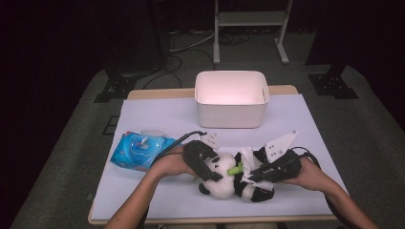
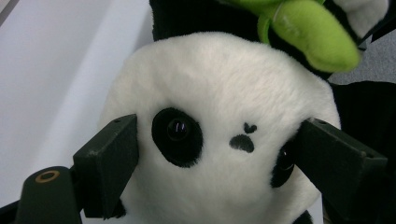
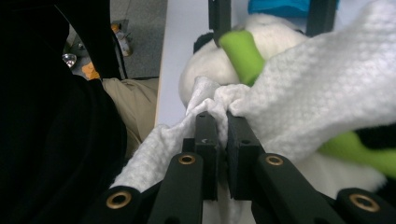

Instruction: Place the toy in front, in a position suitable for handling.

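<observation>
The panda plush toy lies on the white sheet covering the table, near the front edge, between the person's two hands. The left tongs are spread wide around the toy's head, one pad on each side of the face and pressing into the fur; in the left gripper view the pads sit level with the eyes. This grip appears intended to pin the head so that the toy does not slide or roll while it is worked on. The right tongs are pressed together and pinch a fold of white wet wipe, which drapes over the toy's body just beside the green stalk held at its chest. Holding the wipe by a bunched fold leaves a broad loose face free to rub against the fur. The blue wipe pack rests to the left of the toy, within easy reach. The white bin stands well behind, at the far side of the table, apart from the work.
</observation>
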{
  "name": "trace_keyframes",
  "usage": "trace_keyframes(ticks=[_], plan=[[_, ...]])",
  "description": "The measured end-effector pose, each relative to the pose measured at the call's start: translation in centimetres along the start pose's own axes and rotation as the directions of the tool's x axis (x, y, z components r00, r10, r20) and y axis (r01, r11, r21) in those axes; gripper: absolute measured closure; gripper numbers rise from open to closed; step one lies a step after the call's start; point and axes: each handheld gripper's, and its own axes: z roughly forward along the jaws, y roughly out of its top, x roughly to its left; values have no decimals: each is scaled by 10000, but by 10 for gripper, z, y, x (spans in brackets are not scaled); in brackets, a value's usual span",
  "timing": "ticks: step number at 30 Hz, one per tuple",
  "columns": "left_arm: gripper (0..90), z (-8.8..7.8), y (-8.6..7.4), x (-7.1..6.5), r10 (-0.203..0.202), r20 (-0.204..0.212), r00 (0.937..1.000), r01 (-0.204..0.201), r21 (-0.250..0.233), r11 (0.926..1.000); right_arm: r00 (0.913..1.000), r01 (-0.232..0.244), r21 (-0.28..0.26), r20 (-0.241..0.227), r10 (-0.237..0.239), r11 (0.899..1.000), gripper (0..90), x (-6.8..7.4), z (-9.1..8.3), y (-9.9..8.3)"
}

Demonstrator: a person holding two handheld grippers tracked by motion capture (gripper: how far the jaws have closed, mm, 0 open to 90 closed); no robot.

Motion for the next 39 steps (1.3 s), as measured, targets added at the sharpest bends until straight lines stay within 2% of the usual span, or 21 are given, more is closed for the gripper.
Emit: trace_keyframes(ticks=[4, 9, 18, 23, 28, 34, 39], plan=[[152, 0, -2, 0, -26, 16, 10000, 27, -92, 10000, 9998, 170, 67, -127, -169, 9998, 839, -1, 6, 6], [152, 0, -3, 0, -46, 56, 10000, 47, -220, 9997, 10000, 83, 142, 19, -83, 9999, 839, 0, 1, 3], [152, -1, -5, -1, -32, 55, 10000, 34, -298, 9996, 9988, -308, -96, 382, 311, 9995, 839, -2, -14, -16], [152, -1, -5, -1, -21, 75, 10000, 24, -290, 9996, 9958, -712, -249, 551, 725, 9971, 839, -2, -22, -32], [152, -1, -6, -1, -31, 98, 9999, 34, -353, 9994, 9898, -1167, -334, 785, 1190, 9926, 839, -4, -30, -50], [152, -1, -5, -1, -6, 119, 9999, 10, -273, 9996, 9779, -1775, -320, 1066, 1799, 9836, 838, -8, -35, -70], [152, -1, -6, -1, -9, 148, 9999, 14, -313, 9995, 9745, -1653, -461, 1462, 1703, 9852, 840, -9, -44, -66]])
